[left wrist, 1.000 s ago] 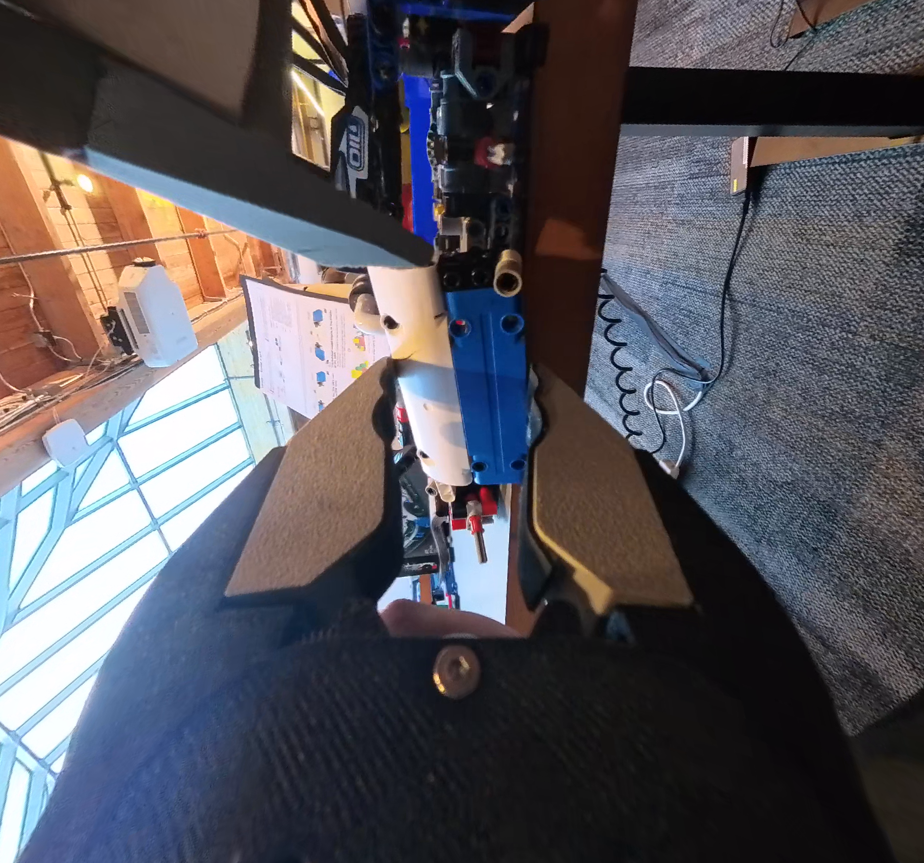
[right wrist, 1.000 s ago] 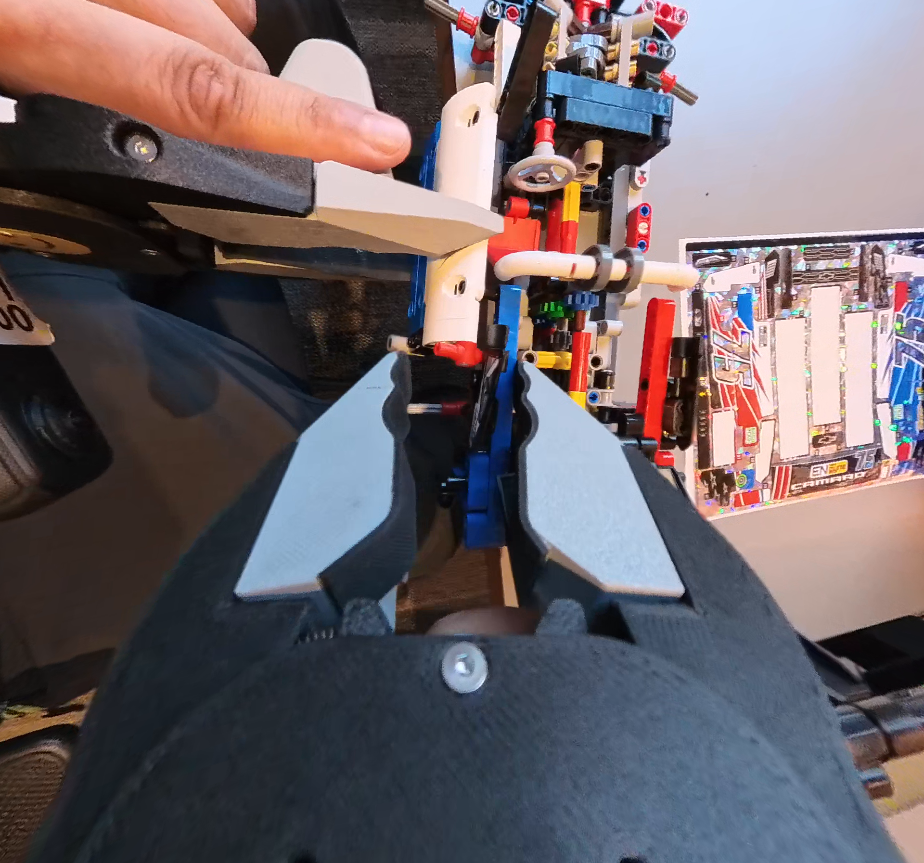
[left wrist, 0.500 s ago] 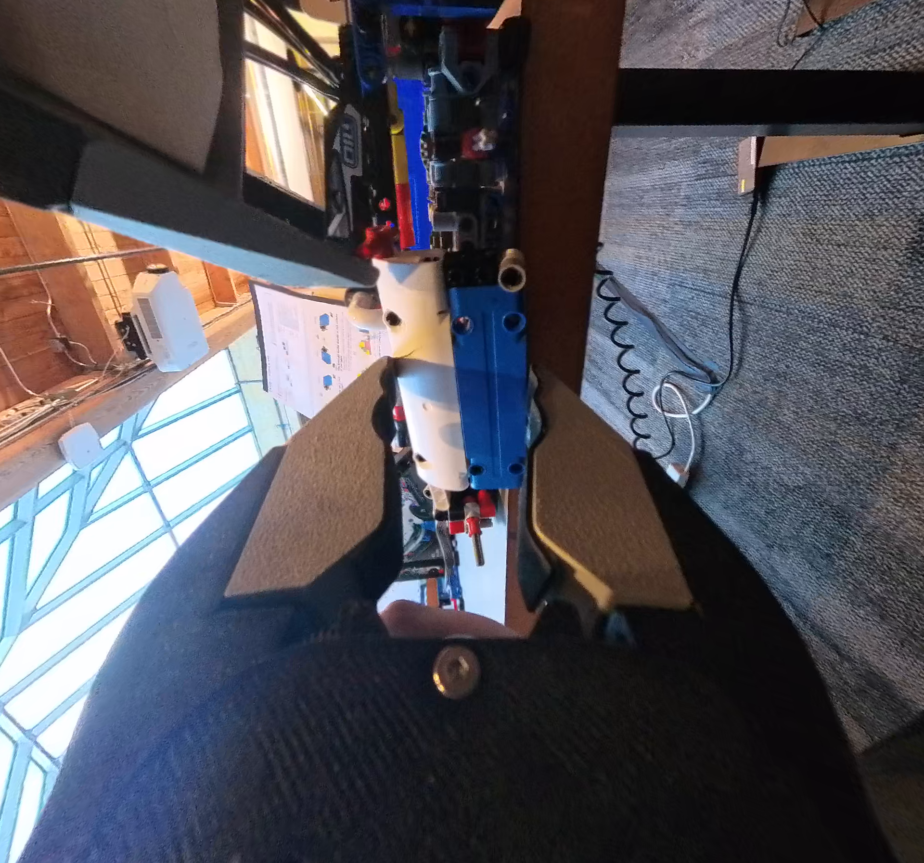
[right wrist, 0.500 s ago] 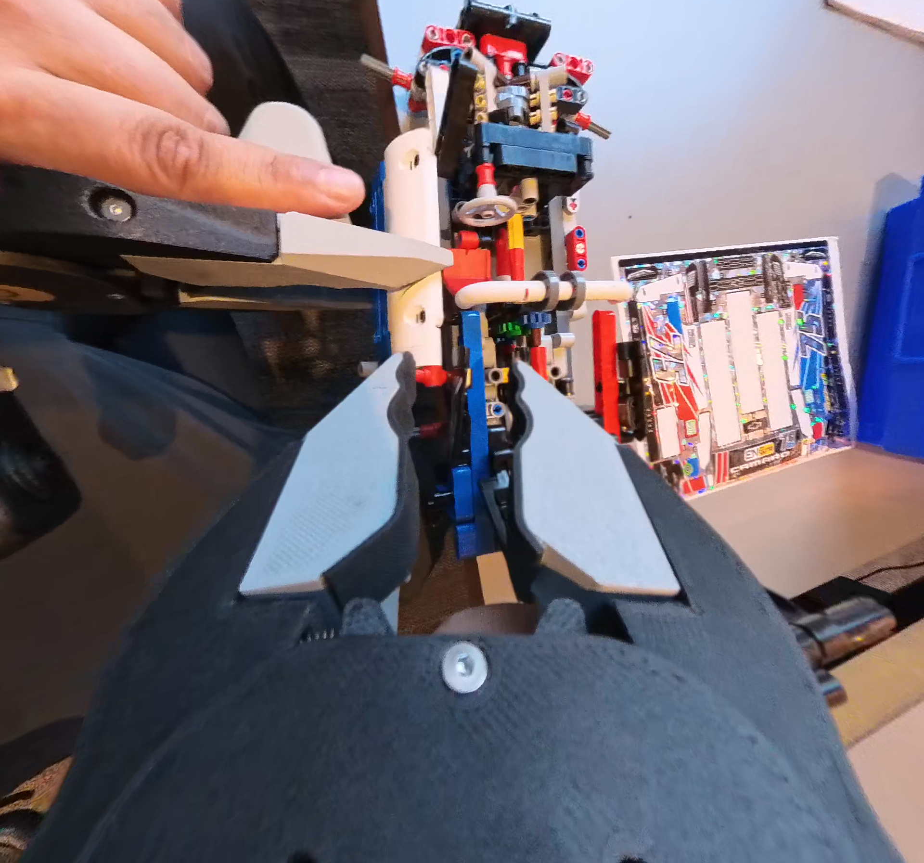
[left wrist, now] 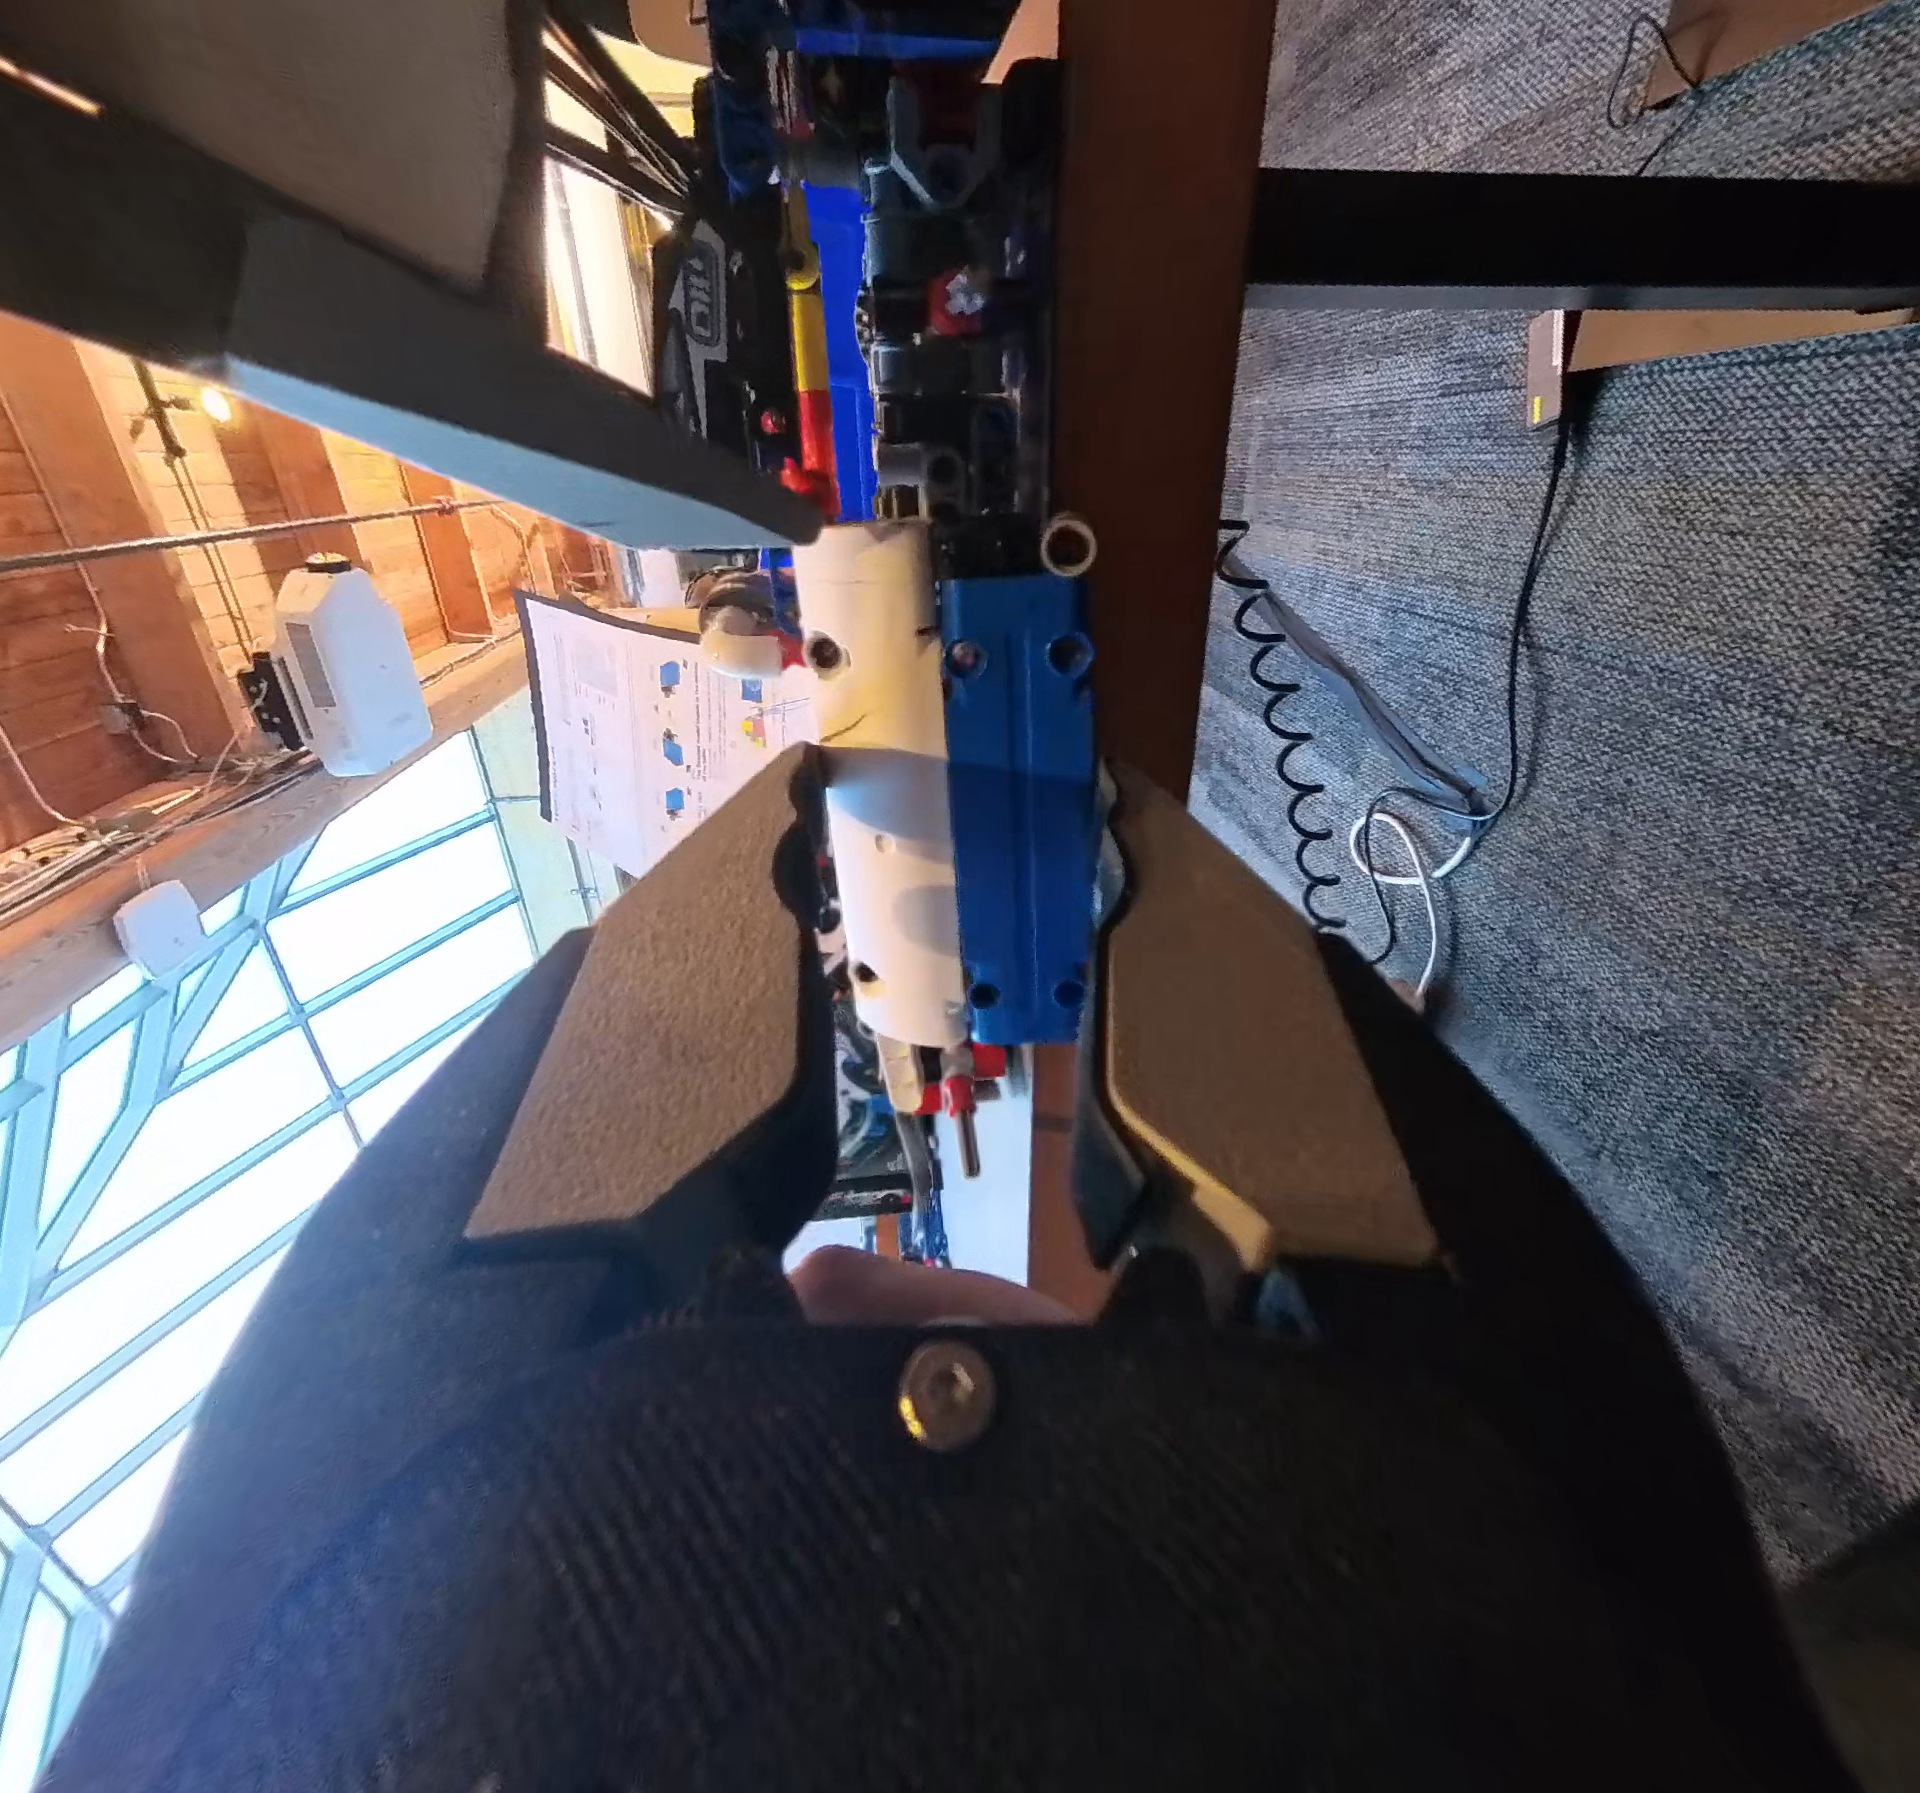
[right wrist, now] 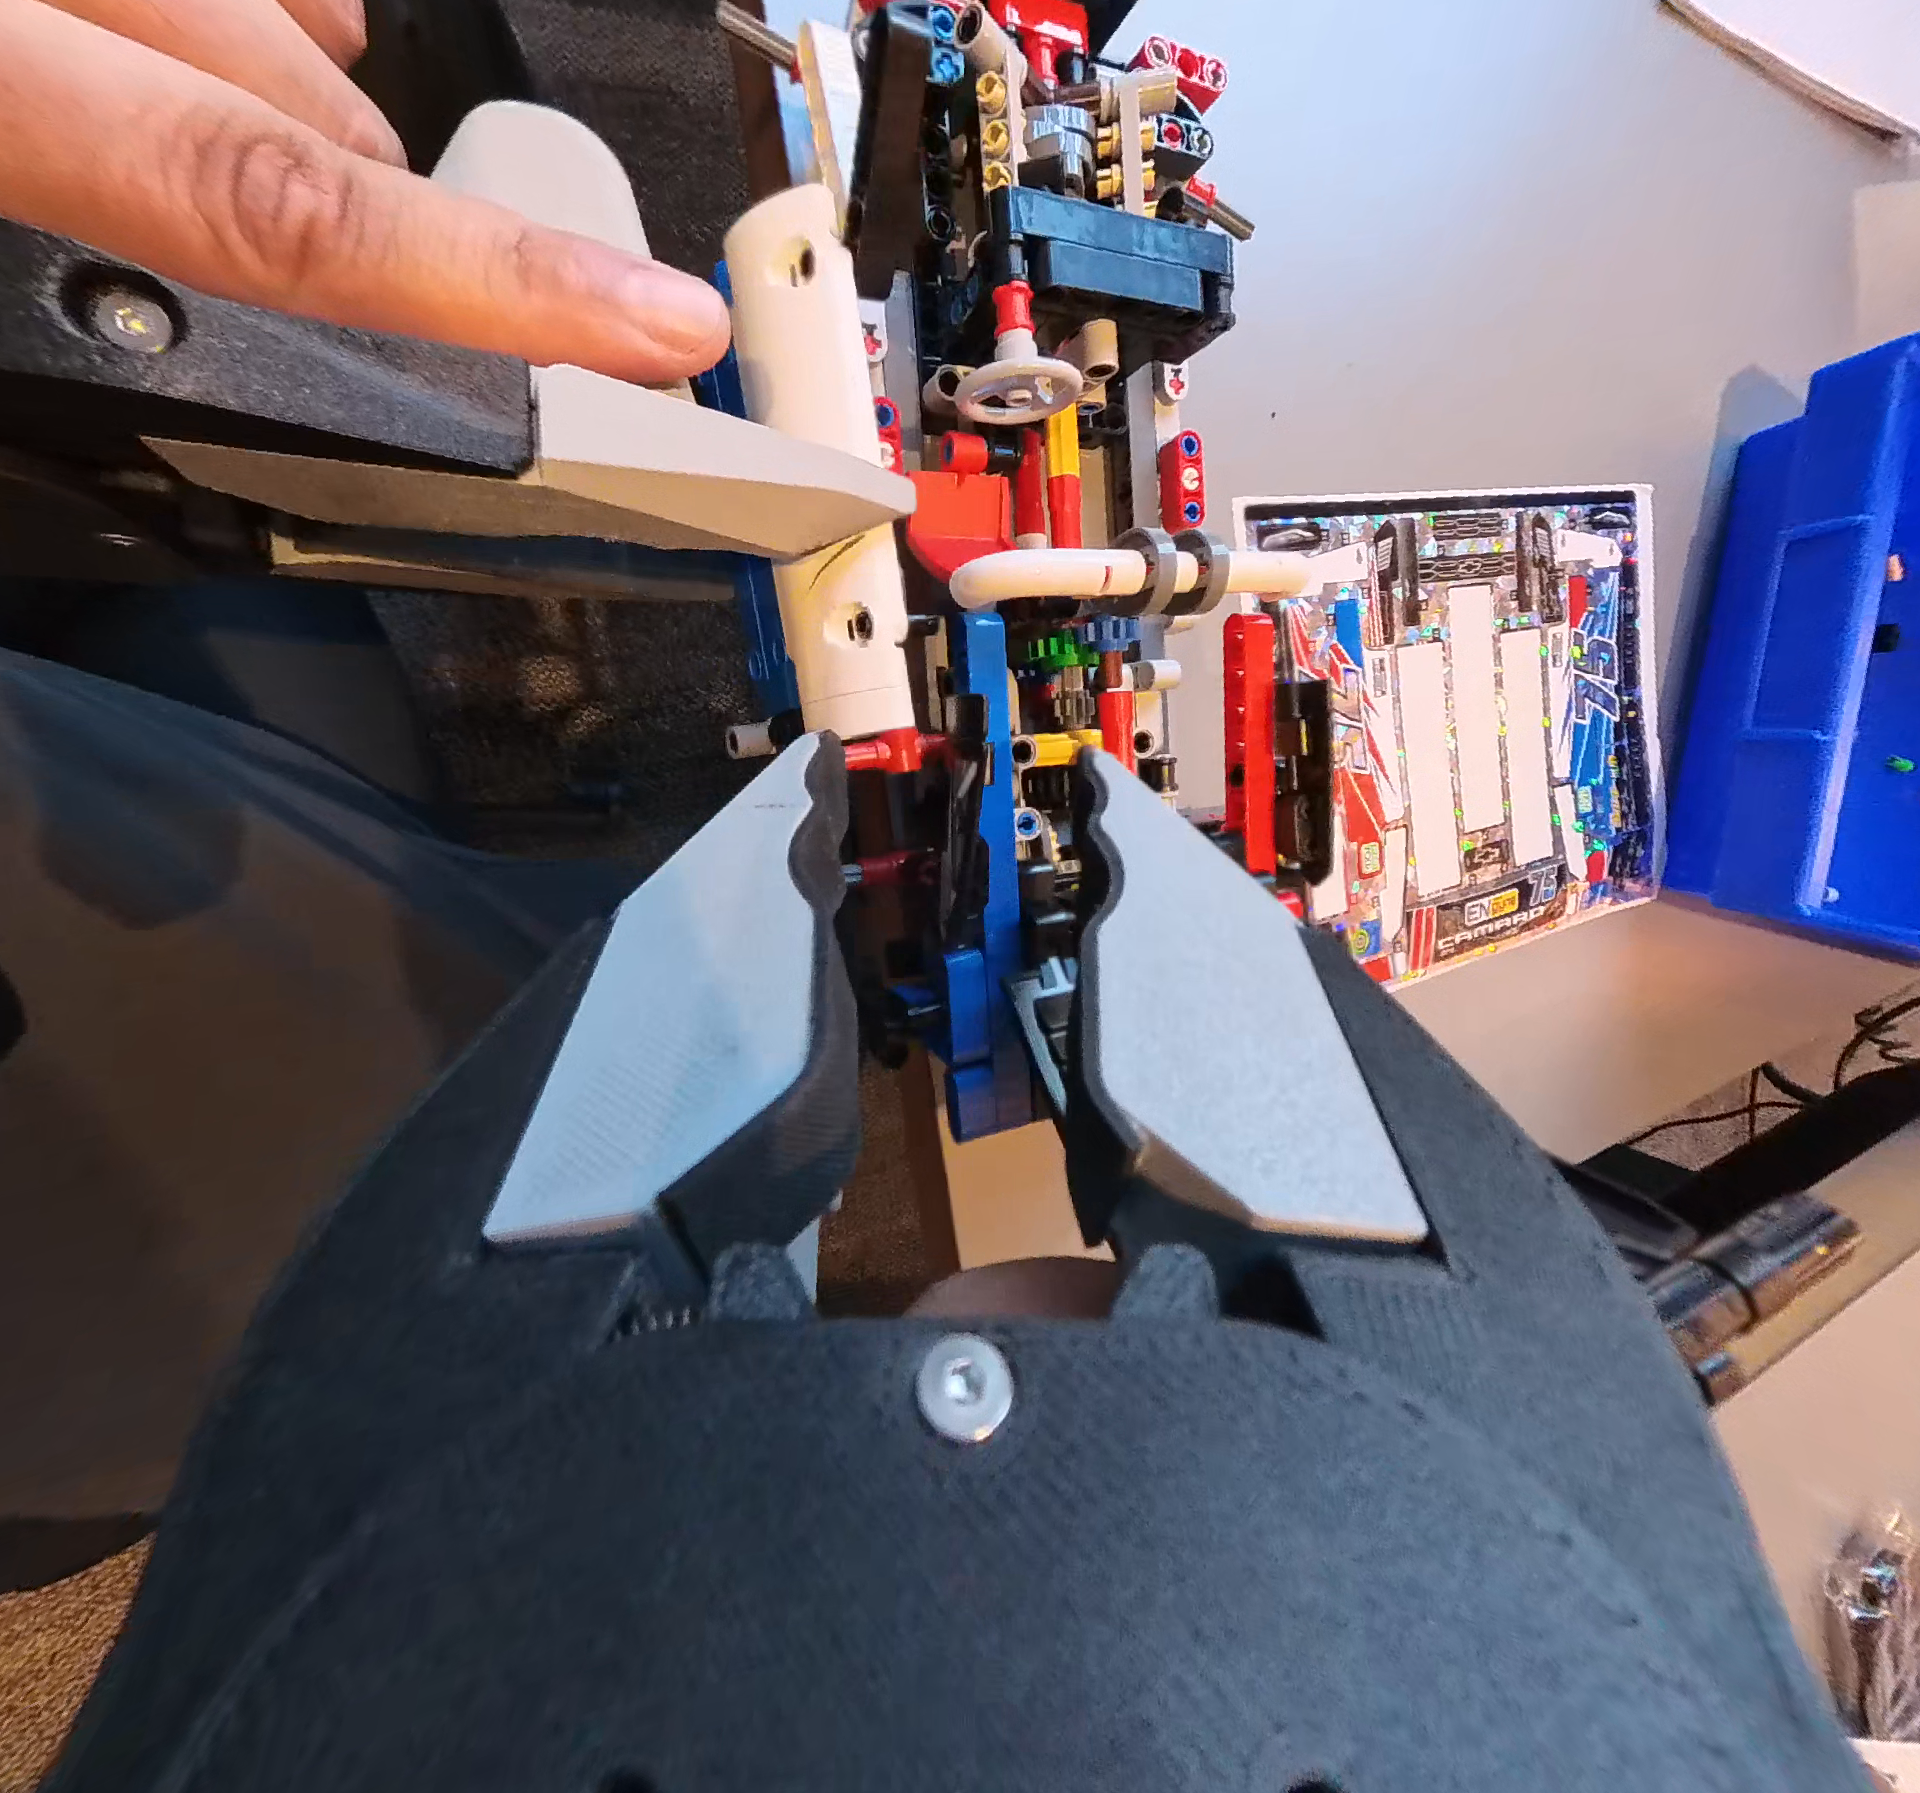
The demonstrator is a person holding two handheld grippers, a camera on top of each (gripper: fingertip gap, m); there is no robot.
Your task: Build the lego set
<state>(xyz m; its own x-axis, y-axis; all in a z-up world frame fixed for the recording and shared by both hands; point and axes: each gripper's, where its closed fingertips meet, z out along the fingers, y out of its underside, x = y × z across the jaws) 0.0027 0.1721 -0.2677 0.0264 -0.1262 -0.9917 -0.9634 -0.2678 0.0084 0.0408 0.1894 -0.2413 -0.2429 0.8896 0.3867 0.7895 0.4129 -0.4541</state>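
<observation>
- My left gripper is clamped on the lego model: one finger presses the white curved panel, the other sits against the blue panel beside it.
- My right gripper has its jaws around the model's lower end, where the blue beam runs down. The right-hand finger touches the parts, but on the other side I see a sliver of space, so whether it really bites I cannot tell.
- From the right wrist view, the left gripper comes in from the side, its pale finger laid flat against the white panel, with a hand resting on top, a fingertip almost at the panel.
- Only the right view gives me the model's open side: a white steering wheel, a red seat block, a white curved tube with grey rings, green and blue gears below, and a red beam off to the side.
- The left view shows the closed outer skin instead, plus the edge of the brown table that the model lies against.
- Further out on the right view: a sticker sheet leaning on the pale wall, and a blue bin beside it.
- Further out on the left view: grey carpet with a coiled black cable, an instruction sheet, and the right gripper's finger reaching the white panel's far end.
</observation>
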